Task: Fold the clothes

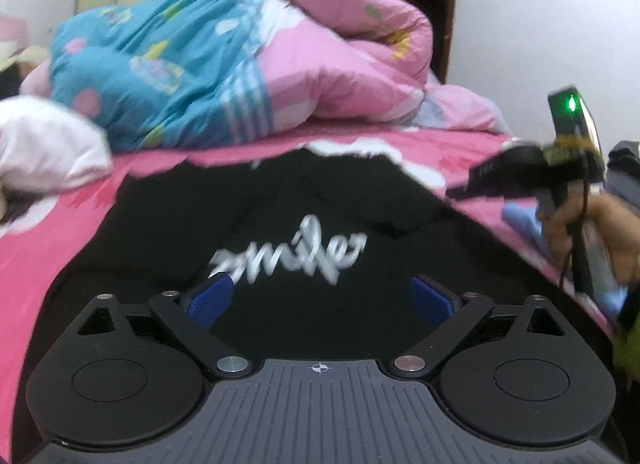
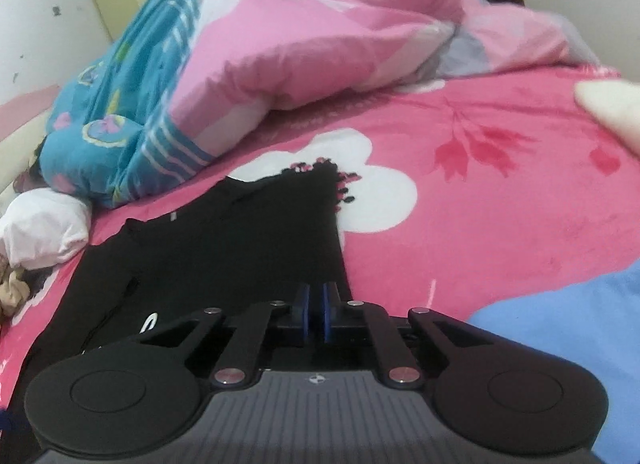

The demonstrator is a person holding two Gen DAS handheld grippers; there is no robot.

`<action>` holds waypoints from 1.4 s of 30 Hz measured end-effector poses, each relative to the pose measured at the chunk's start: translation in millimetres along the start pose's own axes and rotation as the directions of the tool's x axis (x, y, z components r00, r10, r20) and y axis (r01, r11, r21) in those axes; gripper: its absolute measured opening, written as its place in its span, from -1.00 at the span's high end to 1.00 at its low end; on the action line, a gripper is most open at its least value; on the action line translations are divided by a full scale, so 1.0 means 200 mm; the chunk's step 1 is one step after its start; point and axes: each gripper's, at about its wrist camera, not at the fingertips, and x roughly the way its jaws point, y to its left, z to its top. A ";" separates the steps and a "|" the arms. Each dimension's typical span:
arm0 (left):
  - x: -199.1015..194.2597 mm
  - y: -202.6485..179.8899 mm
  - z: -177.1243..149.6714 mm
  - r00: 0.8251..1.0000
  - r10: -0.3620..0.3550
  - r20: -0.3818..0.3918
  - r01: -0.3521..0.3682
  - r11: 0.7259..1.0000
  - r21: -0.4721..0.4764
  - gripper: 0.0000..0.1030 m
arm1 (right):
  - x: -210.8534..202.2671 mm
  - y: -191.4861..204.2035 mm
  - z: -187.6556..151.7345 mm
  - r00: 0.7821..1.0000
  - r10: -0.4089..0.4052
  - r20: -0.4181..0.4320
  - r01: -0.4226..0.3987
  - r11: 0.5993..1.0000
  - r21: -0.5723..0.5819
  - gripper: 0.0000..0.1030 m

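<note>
A black T-shirt [image 1: 288,204] with white script lettering lies spread on the pink flowered bedsheet [image 1: 48,248]. My left gripper [image 1: 320,296] hovers over the shirt's near part, open, with nothing between its blue pads [image 1: 210,298]. In the right wrist view the shirt [image 2: 240,244] reaches up to my right gripper [image 2: 316,304], whose pads are pressed together at the shirt's right edge, apparently on the fabric. Seen from the left wrist, the right gripper [image 1: 460,192] is at that same edge, held by a hand [image 1: 600,232].
A bunched pink and blue quilt [image 1: 240,56] is heaped at the back of the bed. To the left lies a white pillow [image 1: 44,144]. Light blue cloth [image 2: 560,336] lies at the right. The wall [image 1: 520,24] stands behind the bed.
</note>
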 end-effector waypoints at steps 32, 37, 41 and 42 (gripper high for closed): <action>0.68 -0.36 0.07 0.964 -0.190 -0.188 0.264 0.569 0.779 0.94 | 0.07 -0.24 -0.12 0.980 0.179 0.092 -0.194 0.963 0.189 0.92; 0.69 -0.32 0.08 0.951 -0.210 -0.226 0.306 0.541 0.783 0.95 | 0.06 -0.23 -0.13 0.983 0.159 0.089 -0.173 0.967 0.187 0.98; 0.69 -0.32 0.06 0.949 -0.214 -0.230 0.309 0.503 0.807 0.95 | 0.06 -0.23 -0.13 0.986 0.142 0.087 -0.156 0.970 0.186 0.99; 0.69 -0.32 0.06 0.948 -0.216 -0.232 0.312 0.502 0.807 0.95 | 0.06 -0.23 -0.13 0.987 0.138 0.086 -0.152 0.971 0.186 0.99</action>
